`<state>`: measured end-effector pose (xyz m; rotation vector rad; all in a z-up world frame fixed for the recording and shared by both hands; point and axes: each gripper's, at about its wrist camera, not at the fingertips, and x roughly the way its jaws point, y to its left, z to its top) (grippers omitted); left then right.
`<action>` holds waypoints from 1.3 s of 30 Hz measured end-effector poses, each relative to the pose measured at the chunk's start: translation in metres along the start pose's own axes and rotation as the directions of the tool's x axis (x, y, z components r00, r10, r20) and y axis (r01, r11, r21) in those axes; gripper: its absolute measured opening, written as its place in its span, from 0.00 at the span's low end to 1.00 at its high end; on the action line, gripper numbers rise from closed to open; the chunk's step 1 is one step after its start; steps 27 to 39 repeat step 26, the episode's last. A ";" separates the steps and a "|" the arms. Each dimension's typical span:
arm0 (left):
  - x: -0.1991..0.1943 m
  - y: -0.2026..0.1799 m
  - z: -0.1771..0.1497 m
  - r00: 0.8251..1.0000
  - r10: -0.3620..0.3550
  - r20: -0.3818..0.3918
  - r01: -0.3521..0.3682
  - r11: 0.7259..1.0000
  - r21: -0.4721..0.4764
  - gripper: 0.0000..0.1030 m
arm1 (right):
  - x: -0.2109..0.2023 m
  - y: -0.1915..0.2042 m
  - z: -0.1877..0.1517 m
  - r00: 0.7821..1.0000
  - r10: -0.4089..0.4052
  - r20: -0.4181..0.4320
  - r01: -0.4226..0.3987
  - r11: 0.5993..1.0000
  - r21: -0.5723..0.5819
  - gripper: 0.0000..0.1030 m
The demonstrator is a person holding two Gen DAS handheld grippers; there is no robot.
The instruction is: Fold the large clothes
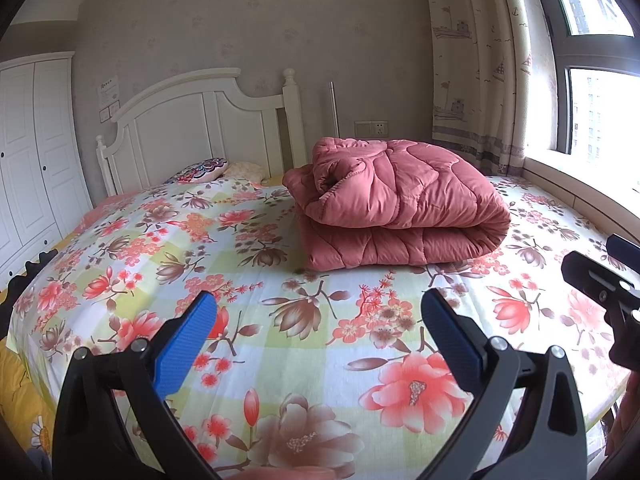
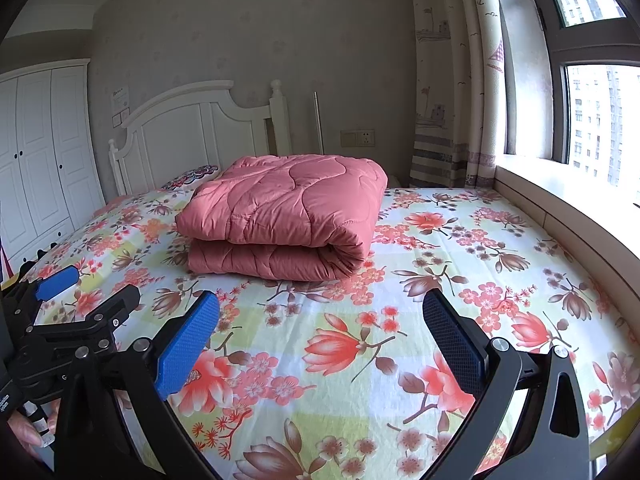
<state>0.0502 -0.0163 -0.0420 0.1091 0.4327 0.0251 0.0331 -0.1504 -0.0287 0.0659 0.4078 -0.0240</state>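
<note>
A pink quilt point(image 1: 396, 204) lies folded into a thick bundle on the bed point(image 1: 248, 312), toward the headboard end and closer to the window-side edge than to the wardrobe-side edge. It is doubled over on itself, with the rounded fold facing the window side and the layered open edges facing the wardrobe side. In the left wrist view the top layer at the headboard-side corner is rumpled and curls up a little. In the right wrist view the same quilt point(image 2: 284, 216) looks flat on top, two stacked layers showing along its near side.

The left gripper point(image 1: 318, 328) hangs above the flowered sheet near the foot end of the bed, its blue-padded fingers point(image 1: 188, 340) spread wide with nothing between them. The right gripper point(image 2: 320, 332) is held the same way just beside it, jaws wide apart and empty, well apart from the quilt. Each gripper shows at the margin of the other's view.

A patterned pillow point(image 1: 198, 170) rests at the head of the bed against the white headboard point(image 1: 200, 120). A white wardrobe point(image 1: 32, 148) stands past the far side edge, and a printed curtain point(image 1: 476, 60) hangs by the window point(image 2: 596, 120). A hand point(image 2: 28, 432) shows at the lower left of the right wrist view.
</note>
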 end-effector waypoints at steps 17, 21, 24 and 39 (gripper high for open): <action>0.003 0.009 0.045 0.972 -0.179 0.150 0.175 0.984 0.044 0.98 | 0.002 0.014 0.016 0.999 0.013 0.033 -0.009 0.994 -0.112 0.95; 0.041 0.022 0.062 0.984 -0.134 0.114 0.126 0.989 0.073 0.98 | 0.026 -0.011 0.034 0.999 0.038 -0.031 -0.040 0.996 -0.083 0.95; 0.090 0.066 0.079 0.998 -0.066 0.020 0.065 0.996 0.054 0.98 | 0.041 -0.075 0.070 0.997 -0.059 -0.059 0.057 0.998 -0.026 0.95; 0.134 0.117 0.090 0.998 -0.014 -0.068 0.015 1.000 0.012 0.98 | 0.048 -0.137 0.096 0.981 -0.174 -0.090 0.175 0.985 -0.002 0.95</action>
